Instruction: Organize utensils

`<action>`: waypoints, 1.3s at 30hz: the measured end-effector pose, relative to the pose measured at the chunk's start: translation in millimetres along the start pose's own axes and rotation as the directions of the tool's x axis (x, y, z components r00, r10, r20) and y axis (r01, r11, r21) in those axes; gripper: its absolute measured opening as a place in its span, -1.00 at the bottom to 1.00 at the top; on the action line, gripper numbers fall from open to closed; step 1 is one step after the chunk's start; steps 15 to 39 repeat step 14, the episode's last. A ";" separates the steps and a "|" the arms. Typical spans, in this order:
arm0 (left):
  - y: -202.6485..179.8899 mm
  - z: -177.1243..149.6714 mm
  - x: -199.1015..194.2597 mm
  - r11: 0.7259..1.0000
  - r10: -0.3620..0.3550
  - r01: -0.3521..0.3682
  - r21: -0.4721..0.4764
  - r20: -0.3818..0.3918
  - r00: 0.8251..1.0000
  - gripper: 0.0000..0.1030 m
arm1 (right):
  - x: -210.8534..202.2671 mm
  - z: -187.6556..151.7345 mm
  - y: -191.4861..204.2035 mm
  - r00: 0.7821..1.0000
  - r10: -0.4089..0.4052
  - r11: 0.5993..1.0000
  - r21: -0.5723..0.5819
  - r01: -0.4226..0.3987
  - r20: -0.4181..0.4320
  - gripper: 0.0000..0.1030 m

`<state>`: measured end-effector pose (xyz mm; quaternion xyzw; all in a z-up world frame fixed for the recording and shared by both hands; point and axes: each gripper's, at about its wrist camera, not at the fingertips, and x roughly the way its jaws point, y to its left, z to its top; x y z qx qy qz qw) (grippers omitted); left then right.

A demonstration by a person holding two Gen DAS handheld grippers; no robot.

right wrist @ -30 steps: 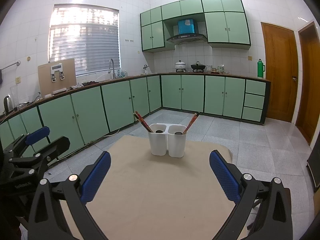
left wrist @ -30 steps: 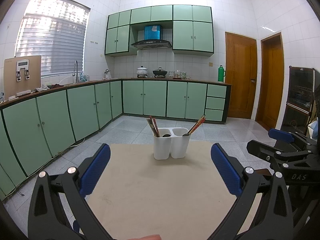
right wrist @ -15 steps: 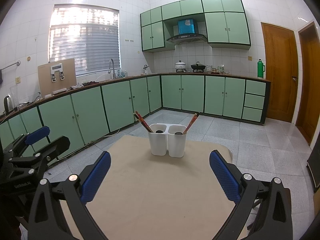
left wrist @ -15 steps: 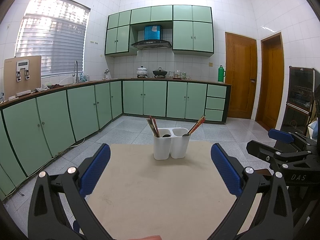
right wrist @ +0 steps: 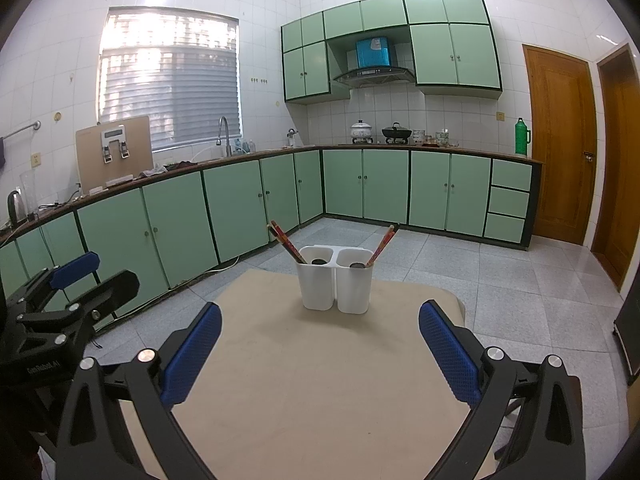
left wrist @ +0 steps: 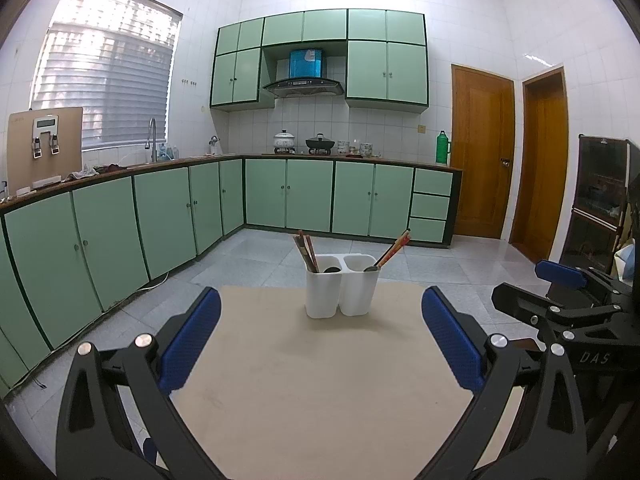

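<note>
A white two-cup utensil holder [left wrist: 341,290] stands at the far end of a beige table [left wrist: 312,392]; it also shows in the right wrist view [right wrist: 334,284]. Chopsticks [left wrist: 305,250] and a dark spoon lean in its left cup; chopsticks [left wrist: 394,247] and a spoon lean in its right cup. My left gripper [left wrist: 320,344] is open and empty, well short of the holder. My right gripper [right wrist: 320,344] is open and empty, also short of it. The right gripper shows at the right edge of the left wrist view [left wrist: 568,308]; the left gripper shows at the left edge of the right wrist view [right wrist: 60,304].
Green kitchen cabinets [left wrist: 168,216] run along the left and back walls. Grey tiled floor [right wrist: 520,280] surrounds the table. Wooden doors [left wrist: 482,152] stand at the right. A dark glass cabinet [left wrist: 600,200] stands at the far right.
</note>
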<state>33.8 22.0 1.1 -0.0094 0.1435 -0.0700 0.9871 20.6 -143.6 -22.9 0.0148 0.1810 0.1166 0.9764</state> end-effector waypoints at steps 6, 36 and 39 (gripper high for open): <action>-0.9 -0.2 -0.4 1.000 -0.001 0.001 0.004 -0.003 1.000 0.89 | 0.3 -0.5 0.0 1.000 0.000 1.000 0.001 0.000 -0.001 0.88; -2.0 0.3 0.2 1.000 0.002 -0.002 0.002 -0.005 1.000 0.89 | 0.2 -0.4 -0.2 1.000 -0.001 1.000 0.000 0.001 -0.001 0.88; -2.0 0.3 0.2 1.000 0.002 -0.002 0.002 -0.005 1.000 0.89 | 0.2 -0.4 -0.2 1.000 -0.001 1.000 0.000 0.001 -0.001 0.88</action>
